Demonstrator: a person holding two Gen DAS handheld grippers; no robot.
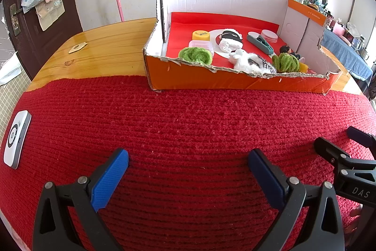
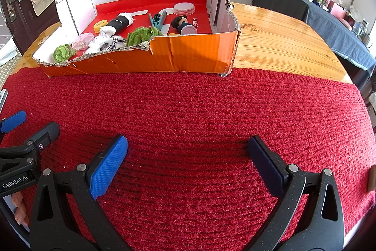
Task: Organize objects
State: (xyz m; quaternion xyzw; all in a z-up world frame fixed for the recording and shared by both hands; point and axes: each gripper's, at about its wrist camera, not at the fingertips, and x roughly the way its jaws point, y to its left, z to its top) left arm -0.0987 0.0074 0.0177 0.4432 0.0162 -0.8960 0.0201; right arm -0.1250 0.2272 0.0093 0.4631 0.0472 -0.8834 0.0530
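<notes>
— Cardboard box (image 1: 235,81): where does it sit?
— On the wooden table (image 1: 98,55), its orange front wall touching the far edge of the red knitted mat (image 2: 199,109). Inside, on a red liner, lie two green yarn bundles (image 1: 195,55), a white plush toy (image 1: 249,60), a yellow round tin (image 1: 201,35), a teal tool (image 1: 260,42) and a stack of pink discs (image 1: 269,35).
— And the tongs?
— Left gripper (image 1: 188,168) and right gripper (image 2: 187,157) both hover over the mat with blue pads spread wide apart, nothing between them.
— Anything else on the mat?
— A white device (image 1: 16,138) at its left edge.
</notes>
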